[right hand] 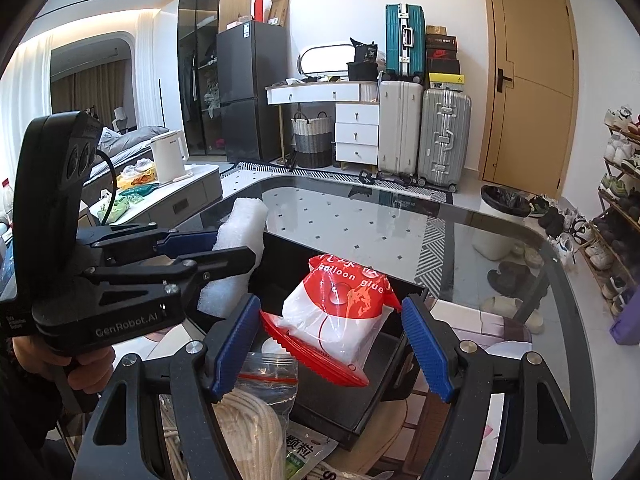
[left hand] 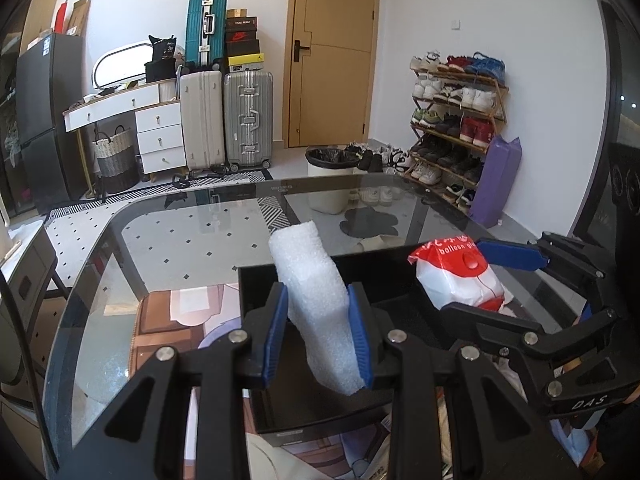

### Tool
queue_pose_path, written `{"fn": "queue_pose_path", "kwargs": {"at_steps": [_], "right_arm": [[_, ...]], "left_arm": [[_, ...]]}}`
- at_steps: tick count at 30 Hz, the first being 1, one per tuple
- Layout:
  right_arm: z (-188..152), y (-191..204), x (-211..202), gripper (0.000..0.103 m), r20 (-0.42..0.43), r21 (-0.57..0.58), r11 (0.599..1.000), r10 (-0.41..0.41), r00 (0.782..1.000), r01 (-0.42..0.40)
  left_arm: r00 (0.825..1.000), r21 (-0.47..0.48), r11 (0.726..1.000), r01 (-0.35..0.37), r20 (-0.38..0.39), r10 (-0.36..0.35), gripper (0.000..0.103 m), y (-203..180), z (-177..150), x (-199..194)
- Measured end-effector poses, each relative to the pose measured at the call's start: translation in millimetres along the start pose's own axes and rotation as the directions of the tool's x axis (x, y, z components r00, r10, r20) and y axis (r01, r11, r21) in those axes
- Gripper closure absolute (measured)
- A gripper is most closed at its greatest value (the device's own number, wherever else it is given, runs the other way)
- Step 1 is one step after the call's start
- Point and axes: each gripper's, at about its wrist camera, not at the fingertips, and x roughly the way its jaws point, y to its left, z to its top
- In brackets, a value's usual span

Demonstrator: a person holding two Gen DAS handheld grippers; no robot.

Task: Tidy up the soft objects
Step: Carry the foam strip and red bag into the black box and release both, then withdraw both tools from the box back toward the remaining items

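A glass desk (left hand: pixel 168 240) carries a black box (left hand: pixel 384 268), open at the top. Above the box, the left tongs (left hand: pixel 318 336) are clamped on a white foam block (left hand: pixel 312 280), and beside them the right tongs (right hand: pixel 328 344) grip a red-and-white bag (right hand: pixel 340 312).

Glass table (left hand: pixel 168 236) with black box (left hand: pixel 256 280) on illustrated mat (left hand: pixel 168 320)

Beyond the fingers, past the glass bench (left hand: pixel 168 216), white walls (left hand: pixel 420 32) enclose a pale tiled floor (left hand: pixel 288 160). A tan door (left hand: pixel 336 52) stands ahead; suitcases (left hand: pixel 226 120) and a white dresser (left hand: pixel 156 128) to its left, a shoe rack (left hand: pixel 456 120) right. Daylight brightens curtains (right hand: pixel 28 92).
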Motion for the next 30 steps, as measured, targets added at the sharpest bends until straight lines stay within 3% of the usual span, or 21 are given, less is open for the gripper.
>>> {"fn": "queue_pose_path", "kwargs": {"at_steps": [8,12,23,25,26,27,30], "right_arm": [[1,-4,9,0.029,-0.019,-0.004,1.000,0.007,1.000,-0.007],[3,-5,10,0.021,-0.020,-0.006,1.000,0.012,1.000,-0.012],[-4,-6,-8,0.011,0.007,0.007,1.000,-0.019,1.000,0.019],[-5,-5,-13,0.009,0.009,0.016,1.000,-0.018,1.000,0.018],[-7,-5,-18,0.003,0.011,0.019,1.000,-0.015,1.000,0.015],[-8,-4,-22,0.001,0.014,0.022,1.000,-0.013,1.000,0.013],[-12,-8,-33,0.001,0.022,0.041,0.999,-0.006,1.000,0.005]], "left_arm": [[0.998,0.032,0.999,-0.003,-0.068,0.005,0.074,-5,-8,13],[0.995,0.042,0.999,-0.001,-0.099,0.006,0.074,-8,-12,16],[0.994,0.043,0.999,0.003,-0.106,0.001,0.072,-9,-17,2],[0.995,0.034,0.999,0.003,-0.099,0.001,0.064,-7,-15,-4],[0.996,0.032,0.999,0.004,-0.093,-0.001,0.050,-6,-15,-6],[0.997,0.027,1.000,0.002,-0.083,0.000,0.044,-5,-15,-11],[0.999,0.025,1.000,0.004,-0.053,-0.002,0.044,-2,-13,-26]]}}
